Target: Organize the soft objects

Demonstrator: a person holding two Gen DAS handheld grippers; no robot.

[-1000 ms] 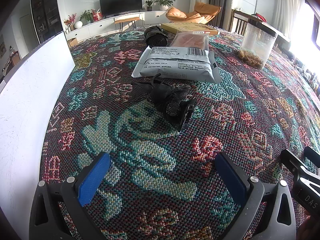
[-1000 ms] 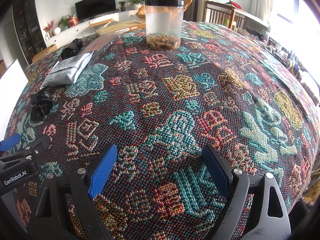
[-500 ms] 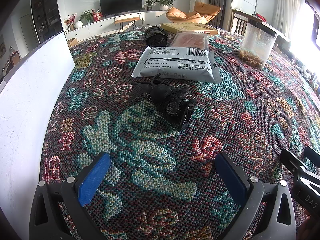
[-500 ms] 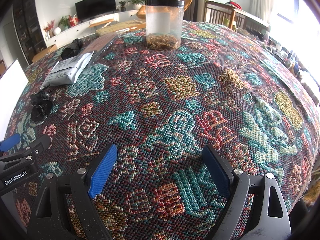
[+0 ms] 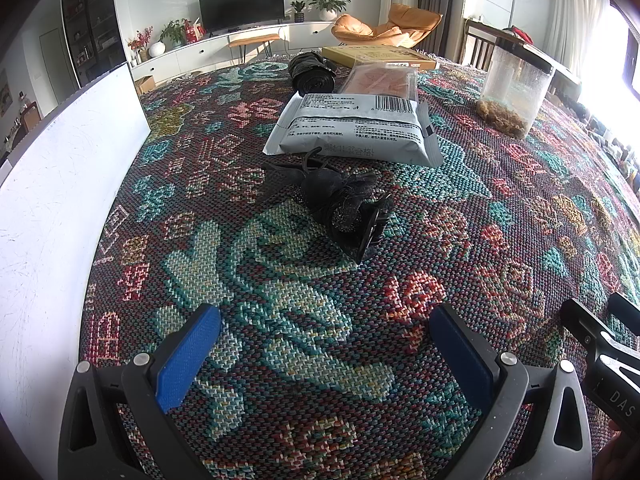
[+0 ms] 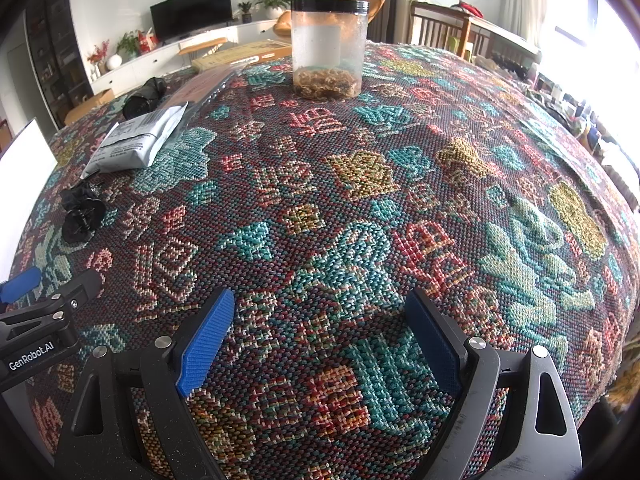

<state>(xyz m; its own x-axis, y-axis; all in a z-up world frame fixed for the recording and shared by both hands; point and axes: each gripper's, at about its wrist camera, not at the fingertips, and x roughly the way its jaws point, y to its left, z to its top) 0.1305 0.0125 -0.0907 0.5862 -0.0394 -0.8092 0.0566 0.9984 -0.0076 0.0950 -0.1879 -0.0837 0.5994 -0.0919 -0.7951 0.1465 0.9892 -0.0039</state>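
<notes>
Nothing looks sorted yet: the left gripper (image 5: 326, 344) and right gripper (image 6: 320, 328) both hang spread and empty above the patterned tablecloth (image 6: 360, 200), while the black bundle (image 5: 340, 204), grey packet (image 5: 352, 128) and pink packet (image 5: 380, 80) lie untouched toward its far-left corner

Bare cloth (image 6: 320, 208) ahead; jar (image 6: 328, 48) far; board (image 5: 52, 208) walls left.

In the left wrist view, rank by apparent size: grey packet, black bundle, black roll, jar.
1. Grey packet
2. Black bundle, nearest the camera, so its rank is unsure
3. Jar, similar to the bundle
4. Black roll, farthest back
</notes>
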